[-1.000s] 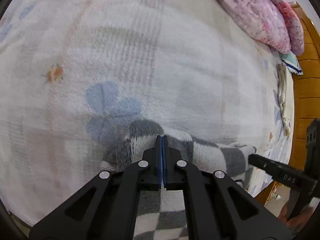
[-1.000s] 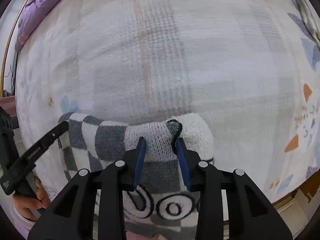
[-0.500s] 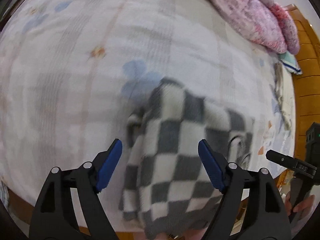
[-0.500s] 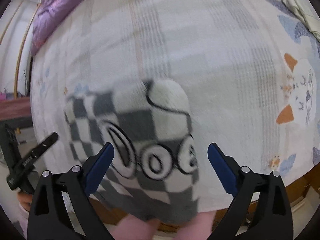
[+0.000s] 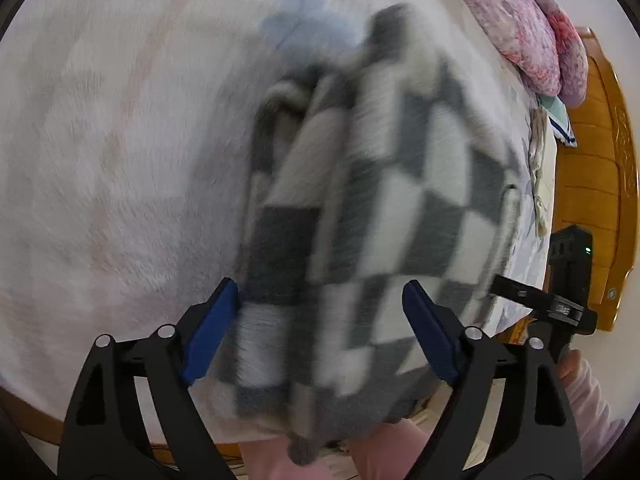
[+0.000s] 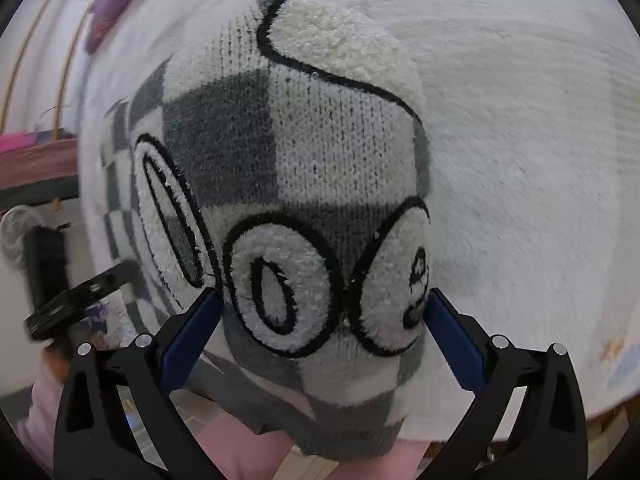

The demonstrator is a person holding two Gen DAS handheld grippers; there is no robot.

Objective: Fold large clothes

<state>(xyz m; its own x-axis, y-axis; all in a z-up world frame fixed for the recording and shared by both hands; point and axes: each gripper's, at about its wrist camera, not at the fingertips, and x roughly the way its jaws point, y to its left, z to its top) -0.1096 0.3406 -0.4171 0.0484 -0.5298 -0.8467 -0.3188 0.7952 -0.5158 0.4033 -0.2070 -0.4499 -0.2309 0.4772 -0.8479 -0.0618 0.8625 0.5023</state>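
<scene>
Between your spread gripper fingers, in both wrist views, lies the checked sweater (image 6: pixel 304 184), folded into a thick bundle at the near edge of the bed (image 6: pixel 520 140). Your left gripper (image 5: pixel 320 328) is wide apart and holds nothing; your right gripper (image 6: pixel 324 328) is likewise parted, its blue pads either side of the bundle's near end, and I cannot tell if they touch the knit. The nearest hem hangs a little over the bed edge, above what looks like your pink-clad legs.

Expect this knit to handle as soft, bulky and light: it will sag wherever it is unsupported, and the stacked layers can slide apart, though the fuzzy surface should give good friction. My judgement is that you should pinch through all layers at a corner or along a folded edge, one gripper at each end, not at a single loose ply.

From the right wrist, the bundle's long axis runs away from you toward the middle of the bed, with the round embroidered eyes (image 6: pixel 280 296) nearest and a cream fleece patch (image 6: pixel 340 40) at the far end. The left wrist view is blurred, so the fold lines there are hard to read; layered edges show on its left side.

Farther off, a pink quilt (image 5: pixel 532 28) is heaped by the wooden headboard (image 5: pixel 596 184)
</scene>
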